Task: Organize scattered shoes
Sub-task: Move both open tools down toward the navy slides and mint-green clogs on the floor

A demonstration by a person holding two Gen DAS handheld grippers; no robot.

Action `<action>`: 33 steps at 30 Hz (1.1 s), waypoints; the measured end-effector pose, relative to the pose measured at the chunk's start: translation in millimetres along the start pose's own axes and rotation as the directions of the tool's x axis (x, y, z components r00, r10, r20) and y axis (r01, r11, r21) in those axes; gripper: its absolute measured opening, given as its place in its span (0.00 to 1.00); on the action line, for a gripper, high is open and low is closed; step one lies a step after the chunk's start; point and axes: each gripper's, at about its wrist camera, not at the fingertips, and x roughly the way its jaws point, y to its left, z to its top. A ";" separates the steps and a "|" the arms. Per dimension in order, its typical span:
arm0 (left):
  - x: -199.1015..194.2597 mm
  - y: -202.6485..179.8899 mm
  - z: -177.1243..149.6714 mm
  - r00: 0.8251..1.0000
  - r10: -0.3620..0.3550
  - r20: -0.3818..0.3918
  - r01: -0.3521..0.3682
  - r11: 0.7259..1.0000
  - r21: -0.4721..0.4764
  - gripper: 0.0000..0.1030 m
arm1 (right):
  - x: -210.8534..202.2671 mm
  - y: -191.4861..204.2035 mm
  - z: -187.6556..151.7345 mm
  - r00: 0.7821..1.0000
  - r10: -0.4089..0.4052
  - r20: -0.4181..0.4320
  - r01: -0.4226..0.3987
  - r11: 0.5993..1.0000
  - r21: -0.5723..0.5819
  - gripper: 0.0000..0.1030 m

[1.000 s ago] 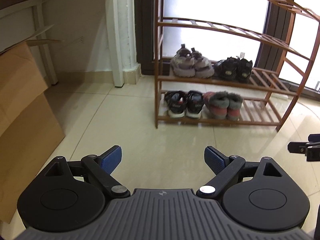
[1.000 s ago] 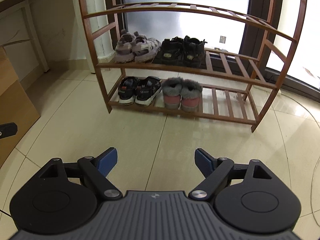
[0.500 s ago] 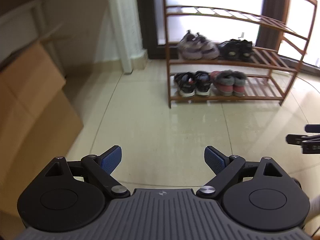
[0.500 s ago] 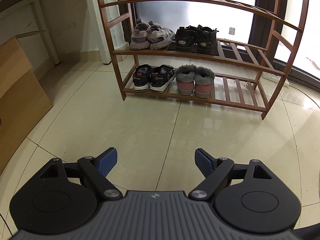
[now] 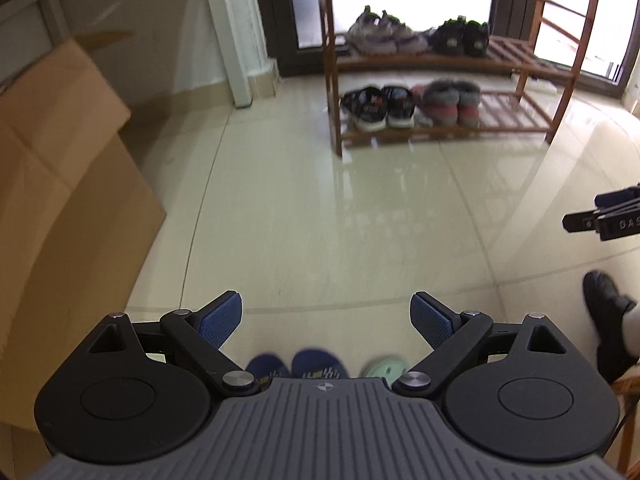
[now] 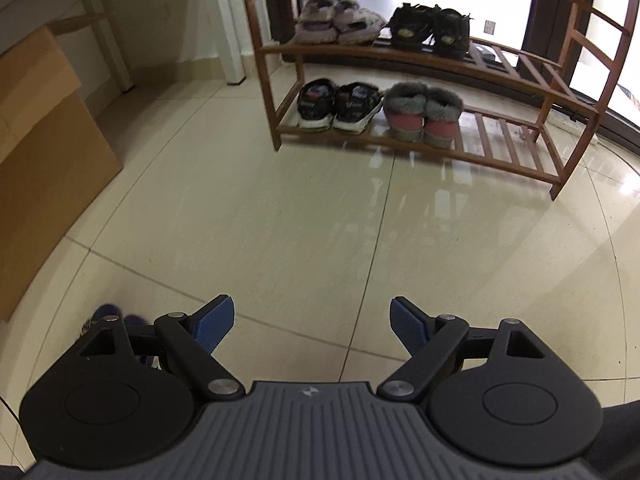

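A wooden shoe rack [image 5: 332,92] [image 6: 268,92] stands far ahead by the glass door. Its lower shelf holds black sandals [image 6: 338,106] and pink fur-lined shoes [image 6: 422,116]; the shelf above holds grey sneakers [image 6: 336,20] and black shoes [image 6: 430,32]. On the floor just under my left gripper [image 5: 326,320] lie a pair of blue shoes [image 5: 294,366] and a pale green shoe [image 5: 384,366], partly hidden by the gripper body. The left gripper is open and empty. My right gripper [image 6: 311,324] is open and empty too; the blue shoes [image 6: 106,316] show at its lower left.
A large cardboard box [image 5: 60,208] [image 6: 44,152] stands at the left. A person's black shoe [image 5: 608,320] is at the right edge of the left wrist view, with the other gripper's tip [image 5: 604,216] above it. Glossy tiled floor lies between me and the rack.
Both grippers have drawn back from the rack and tilted down. Blue shoes and a green shoe have come into view under the left gripper. Both grippers stayed open.
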 end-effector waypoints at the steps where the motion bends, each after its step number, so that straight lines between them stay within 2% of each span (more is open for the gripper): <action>1: 4.0 1.4 -9.6 1.000 0.000 -0.001 0.000 1.000 -0.006 0.90 | 2.7 6.0 -6.2 1.000 -0.003 0.006 0.003 1.000 0.002 0.87; 4: 14.7 7.4 -36.5 1.000 -0.004 0.003 0.005 0.999 -0.036 0.90 | 10.9 26.1 -25.9 1.000 0.005 0.012 -0.005 1.000 0.019 0.87; 10: 40.7 15.4 -87.8 0.999 0.035 -0.039 -0.039 0.994 -0.106 0.90 | 32.6 65.3 -64.4 0.997 0.006 -0.071 -0.002 0.998 0.061 0.87; 18: 63.6 28.7 -140.7 0.997 0.048 -0.064 -0.061 0.972 -0.229 0.90 | 61.5 105.1 -112.1 0.988 0.014 -0.156 -0.003 0.998 0.068 0.87; 24: 81.7 33.4 -160.8 0.994 0.051 -0.092 -0.073 0.963 -0.258 0.89 | 85.9 118.5 -136.4 0.970 0.037 -0.239 -0.015 0.995 0.095 0.86; 29: 104.5 35.1 -169.1 0.992 0.039 -0.120 -0.072 0.956 -0.285 0.88 | 105.3 134.7 -153.8 0.940 0.113 -0.321 -0.074 0.989 0.130 0.81; 33: 121.2 34.4 -170.9 0.992 0.025 -0.125 -0.061 0.955 -0.290 0.88 | 116.0 147.4 -162.7 0.928 0.133 -0.349 -0.092 0.987 0.132 0.80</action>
